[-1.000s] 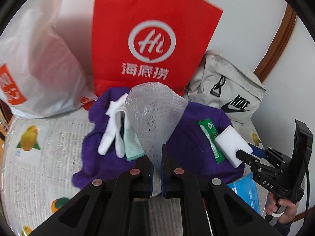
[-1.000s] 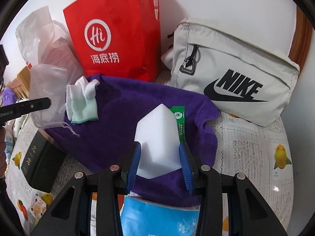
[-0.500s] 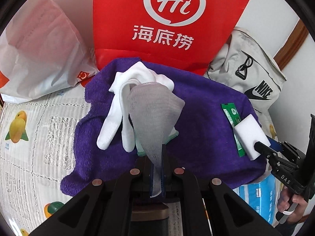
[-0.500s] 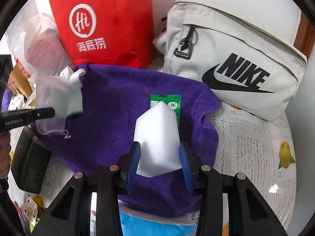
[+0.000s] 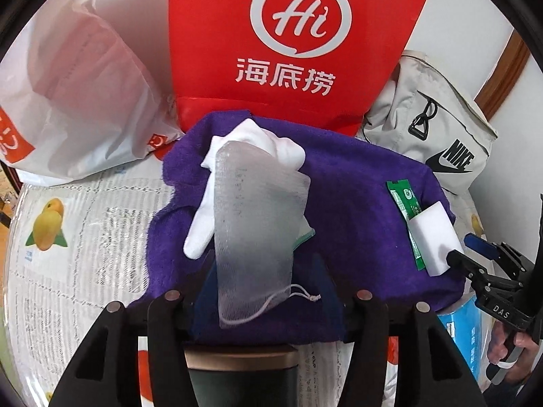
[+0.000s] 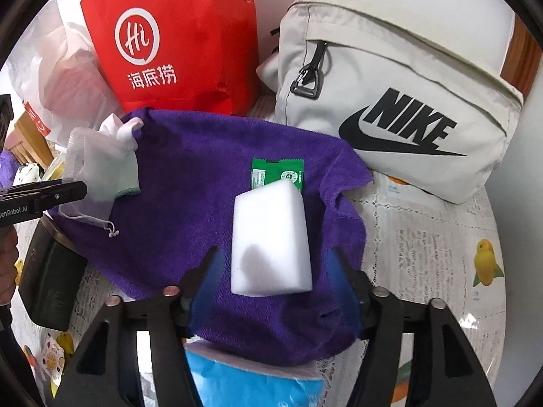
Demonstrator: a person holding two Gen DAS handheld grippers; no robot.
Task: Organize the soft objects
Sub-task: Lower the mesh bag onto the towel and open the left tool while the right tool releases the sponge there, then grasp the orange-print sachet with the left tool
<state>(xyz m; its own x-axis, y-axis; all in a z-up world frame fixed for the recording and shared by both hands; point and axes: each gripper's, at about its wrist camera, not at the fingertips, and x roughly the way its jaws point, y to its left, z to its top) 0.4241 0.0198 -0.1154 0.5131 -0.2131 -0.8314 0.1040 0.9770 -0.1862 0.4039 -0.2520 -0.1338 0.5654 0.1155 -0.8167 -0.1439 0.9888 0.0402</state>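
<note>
Now our left gripper point(image 5: 264, 288) and right gripper point(image 6: 271, 281) gape, released, the translucent mesh drawstring pouch point(image 5: 254, 234) and white rectangular foam sponge point(image 6: 271, 234) lying lengthwise between each on the purple terry towel point(image 6: 190, 210).

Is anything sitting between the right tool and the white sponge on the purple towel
Nothing visible does. The right tool is open with the white sponge lying loose between its fingers on the purple towel. The green packet lies beyond the sponge, partly under its far end.

A red paper bag point(image 5: 298, 34) stands beside a grey Nike bag point(image 6: 390, 101).
</note>
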